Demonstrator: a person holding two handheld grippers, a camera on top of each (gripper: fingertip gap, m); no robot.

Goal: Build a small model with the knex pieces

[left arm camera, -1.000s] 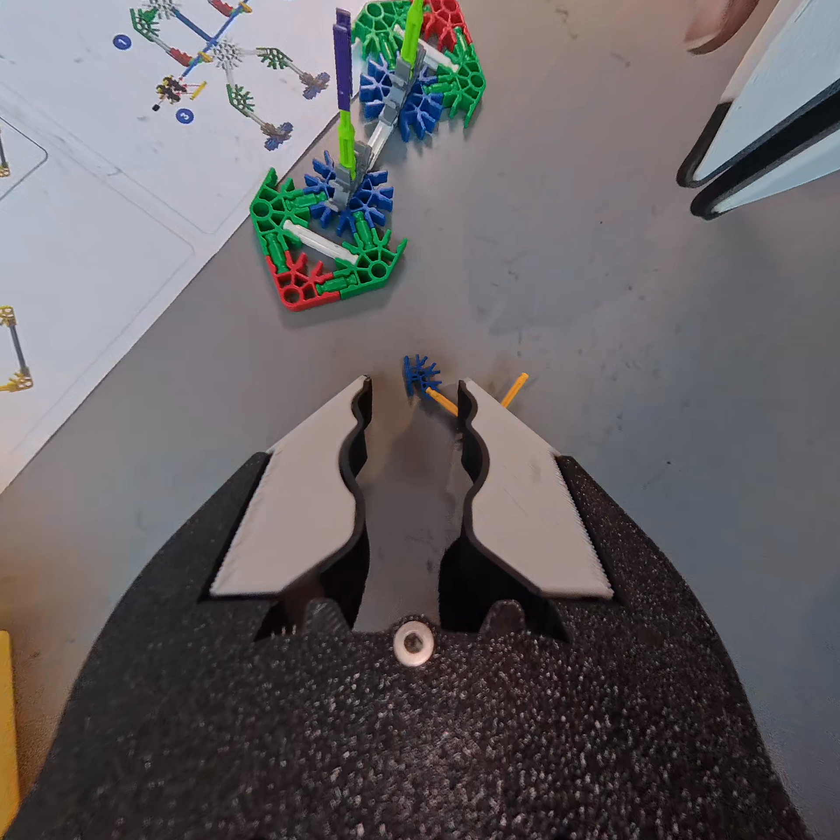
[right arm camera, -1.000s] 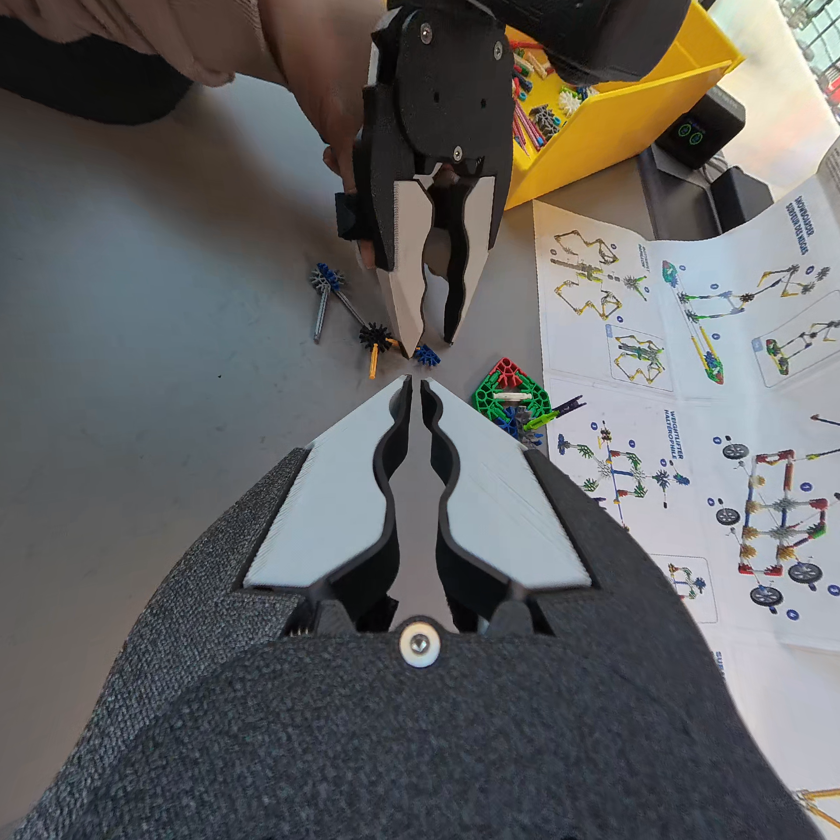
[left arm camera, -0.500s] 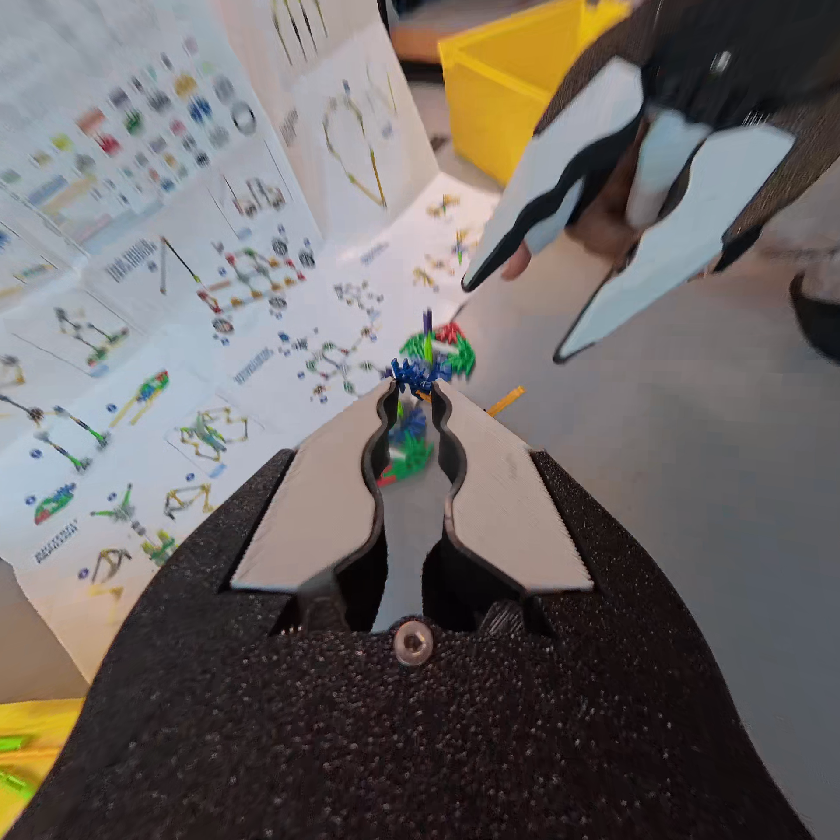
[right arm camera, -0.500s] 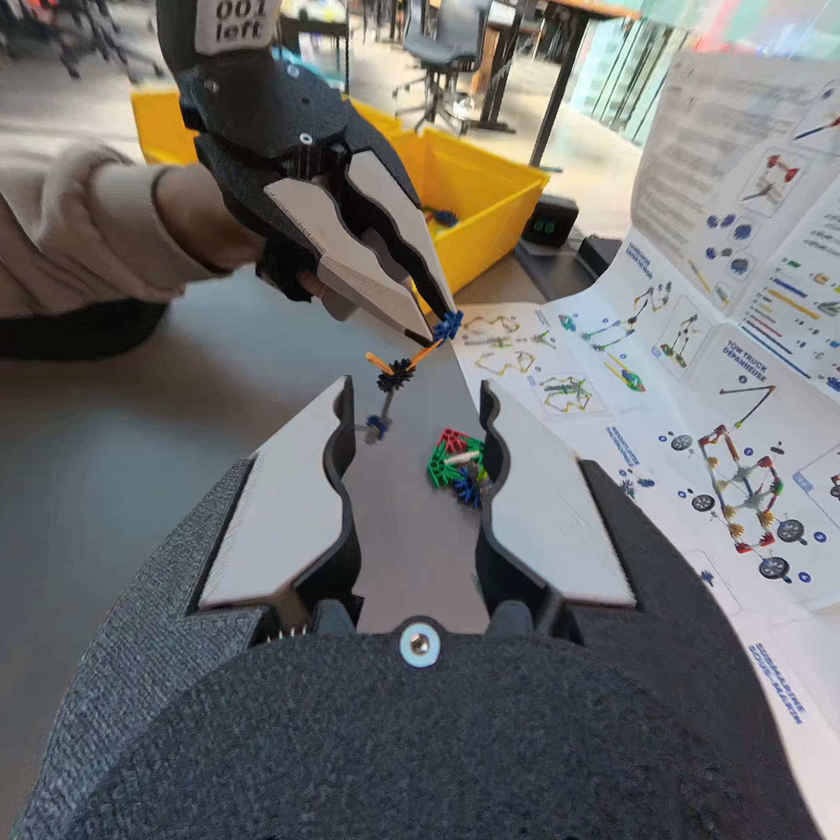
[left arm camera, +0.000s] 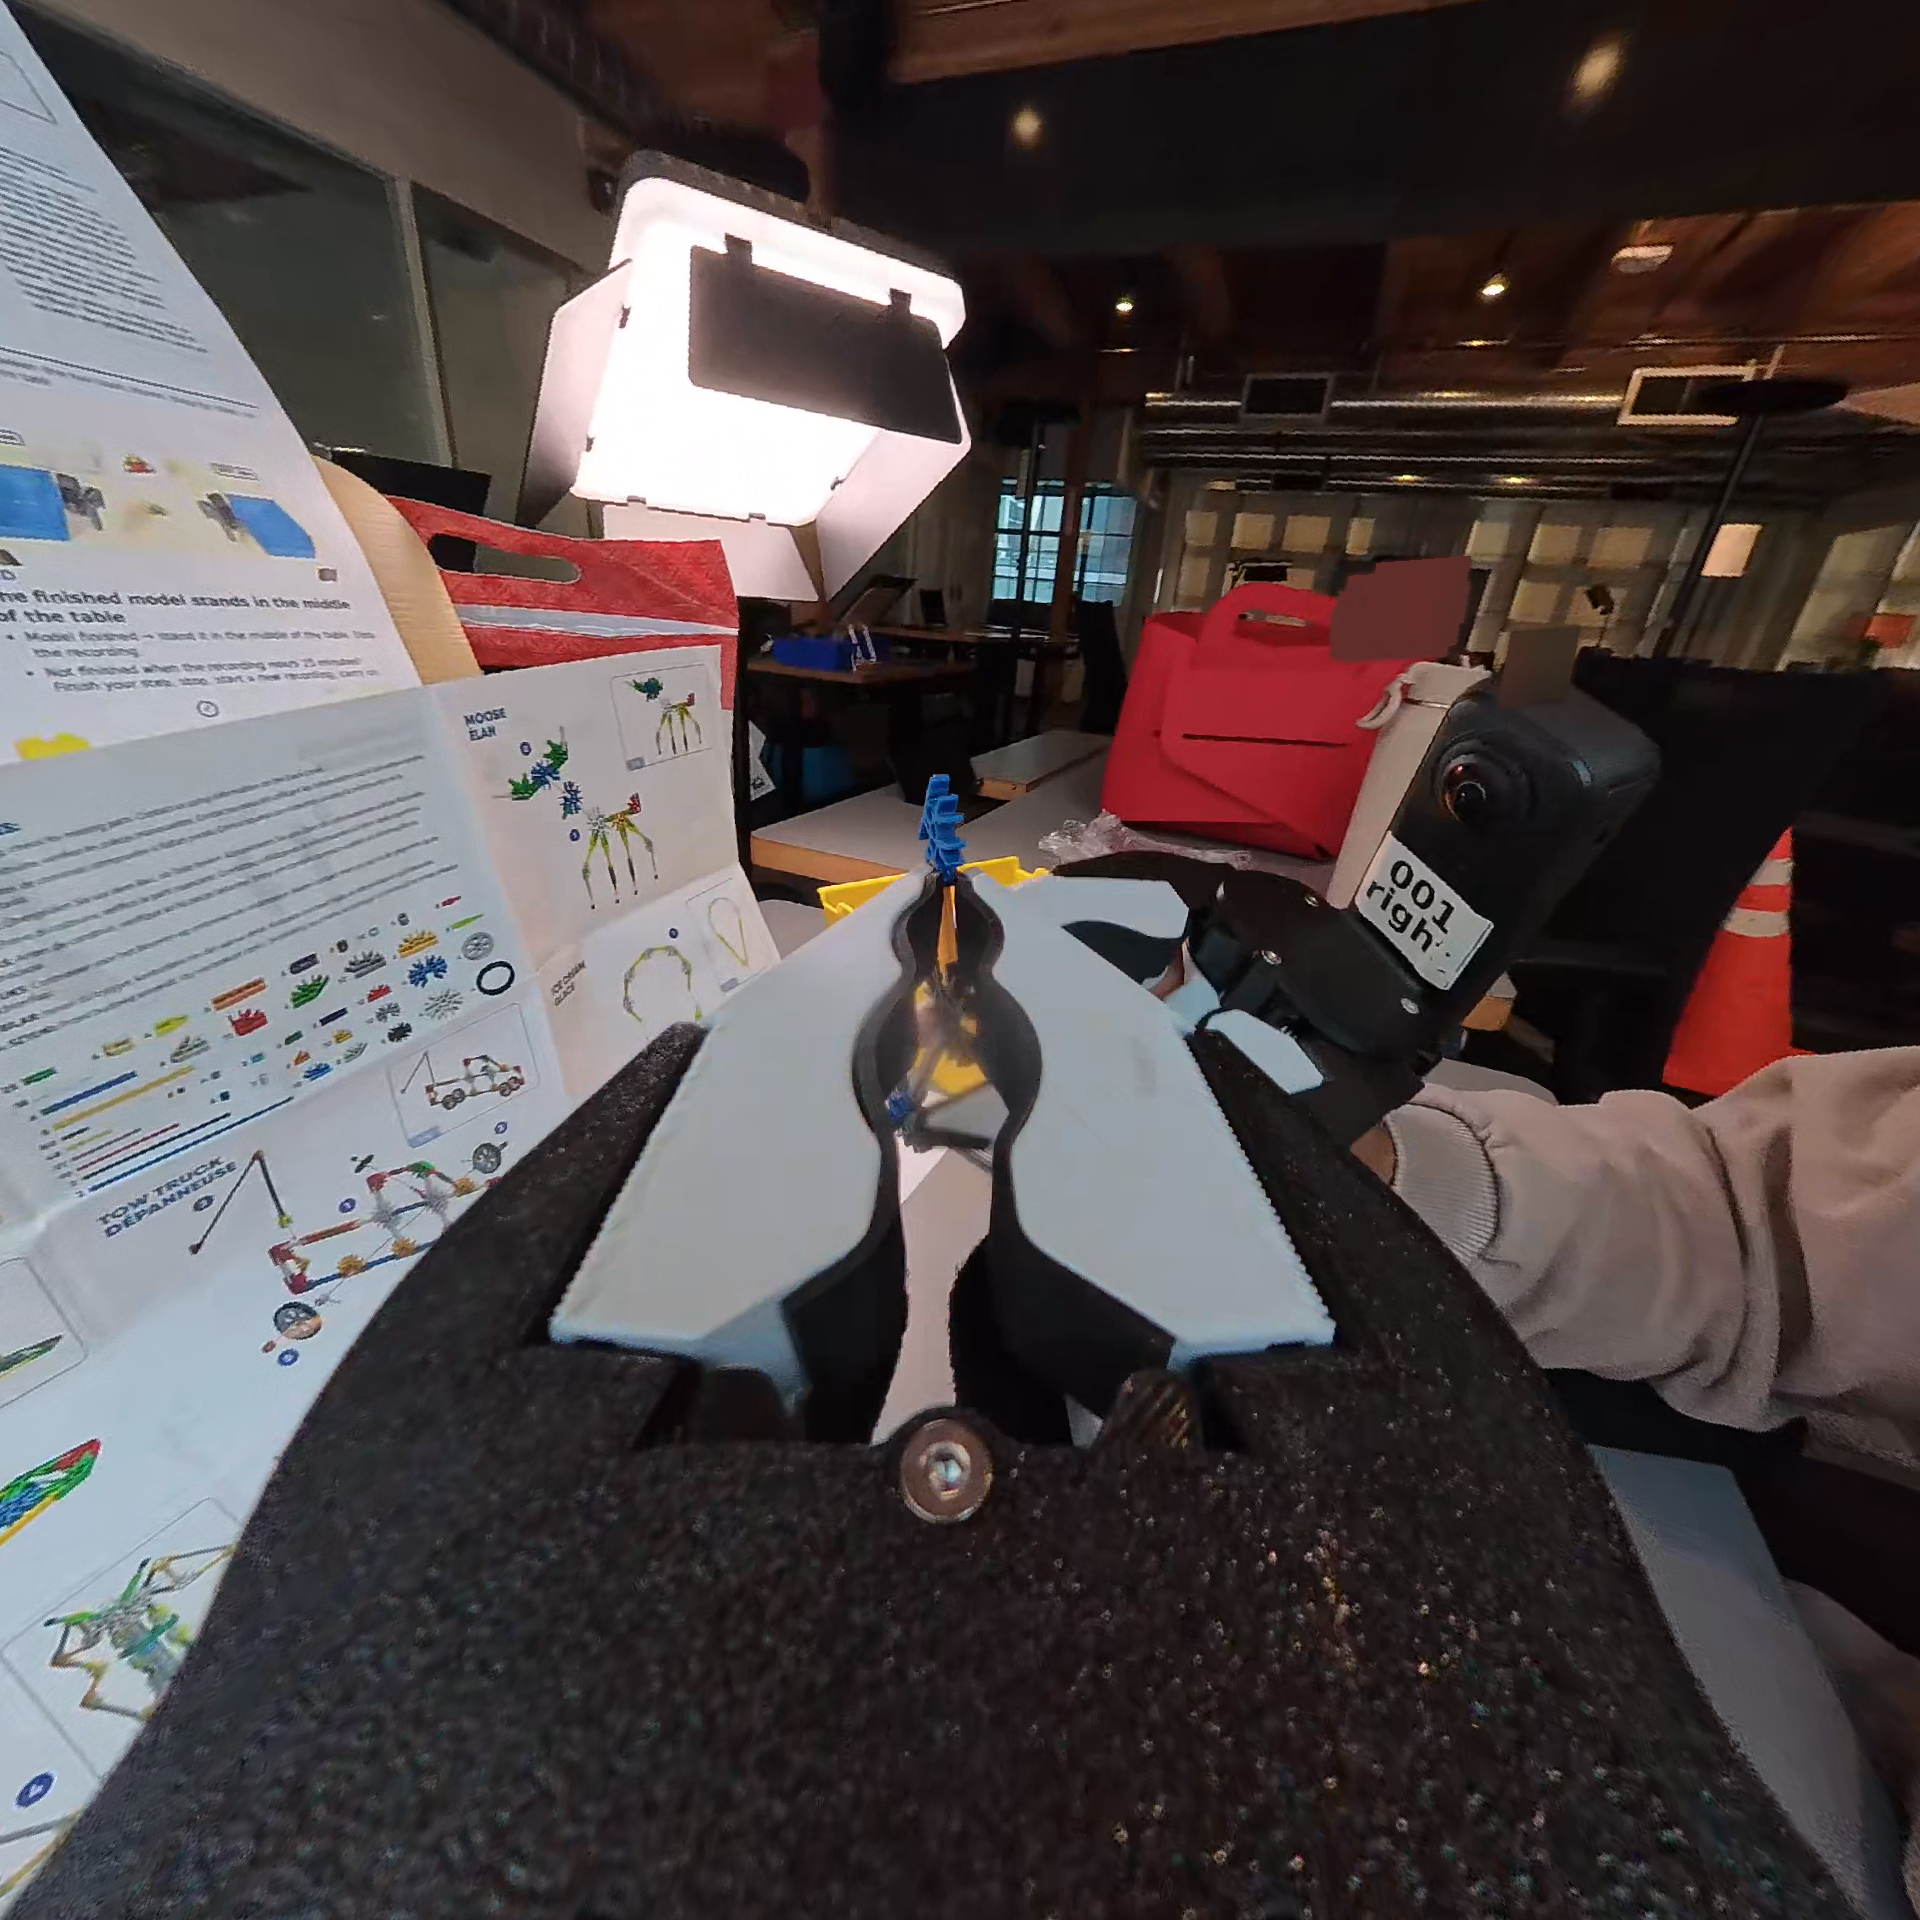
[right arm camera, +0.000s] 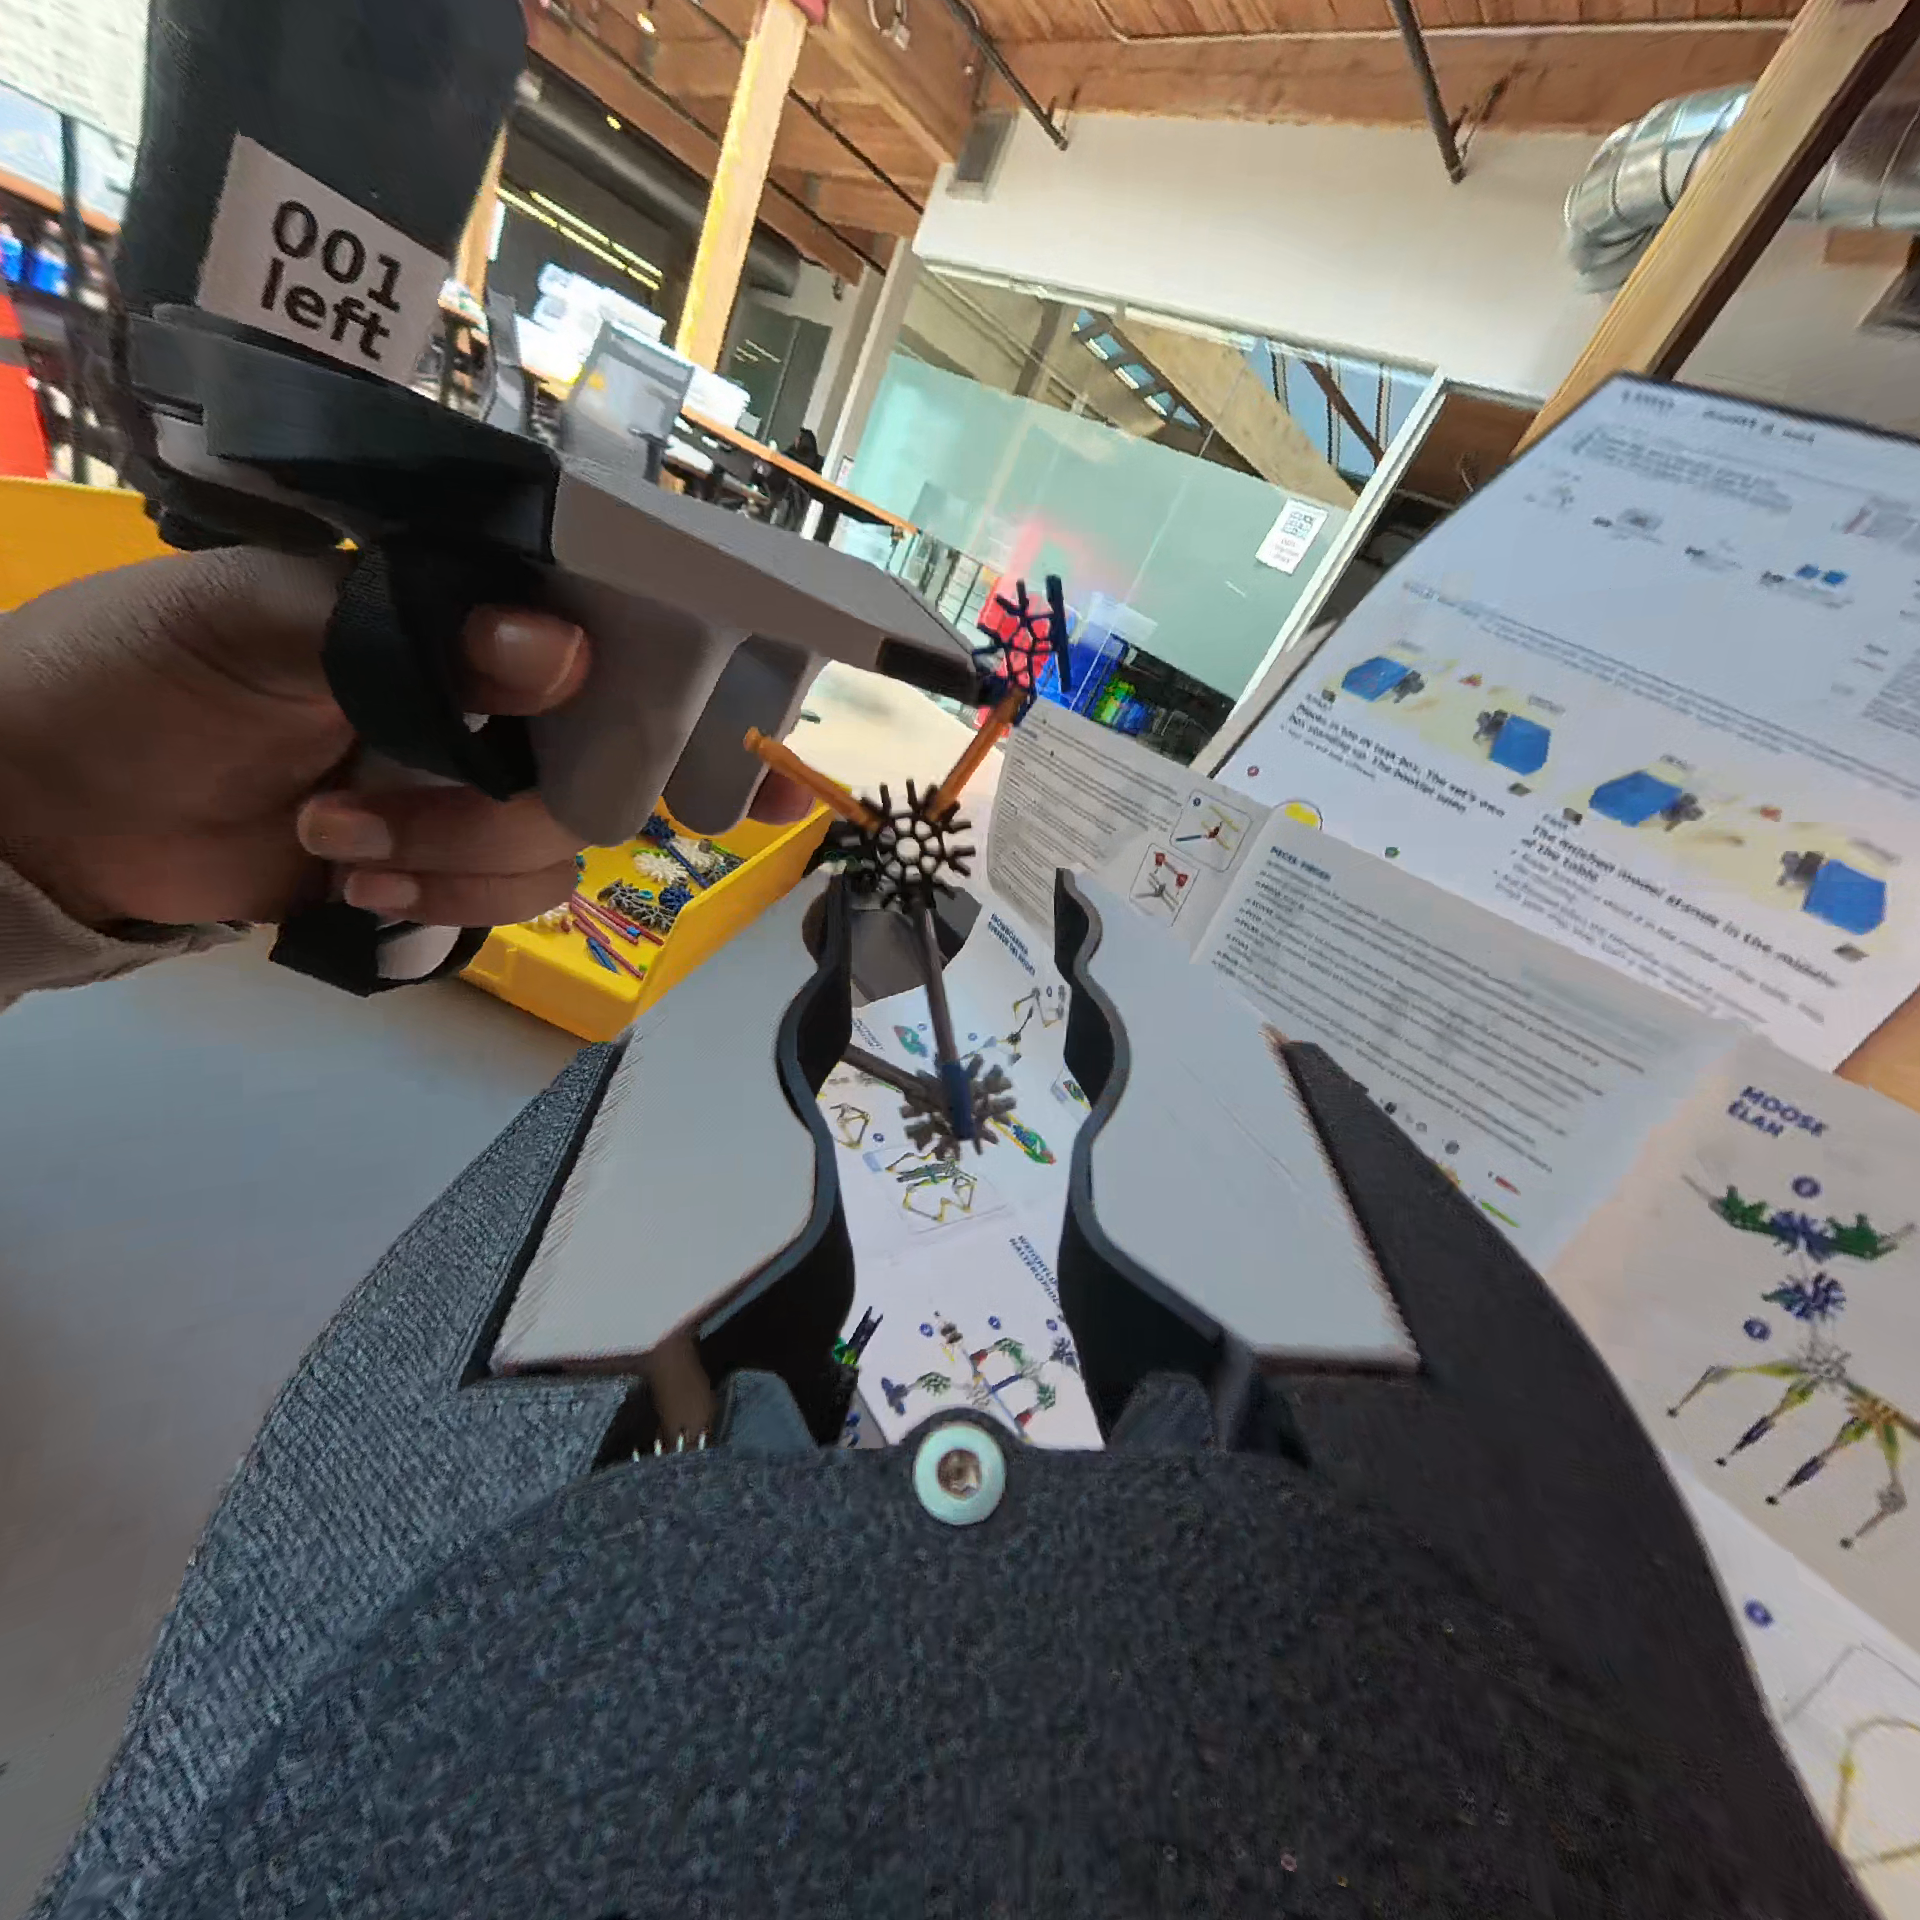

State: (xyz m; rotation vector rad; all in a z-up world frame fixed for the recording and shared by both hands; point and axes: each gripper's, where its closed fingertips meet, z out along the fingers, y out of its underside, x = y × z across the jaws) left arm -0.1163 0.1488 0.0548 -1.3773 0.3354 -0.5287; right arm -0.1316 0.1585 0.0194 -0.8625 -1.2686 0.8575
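My left gripper [left arm camera: 945, 878] is shut on a blue snowflake connector [left arm camera: 940, 821] and holds it in the air. In the right wrist view the left gripper [right arm camera: 966, 675] comes in from the left with this blue connector [right arm camera: 1023, 644] at its tip. An orange rod [right arm camera: 966, 758] runs down from it to a black snowflake connector [right arm camera: 909, 842], and a grey rod leads to a lower dark blue connector [right arm camera: 956, 1107]. My right gripper [right arm camera: 951, 904] is open. The hanging piece dangles between its fingers, with the black connector at its fingertips.
A yellow bin [right arm camera: 623, 956] with several loose parts stands on the grey table [right arm camera: 208, 1143]. Instruction sheets [right arm camera: 1558, 935] lie and stand to the right, also in the left wrist view [left arm camera: 260, 935]. A lit lamp panel [left arm camera: 769, 384], red bags [left arm camera: 1226, 707] and an orange cone [left arm camera: 1745, 966] stand behind. Left and right tips are no more than a few centimetres apart.
The left gripper closed on the blue connector and lifted the rod piece off the table, tilting up. The right gripper opened and rose under the hanging piece.
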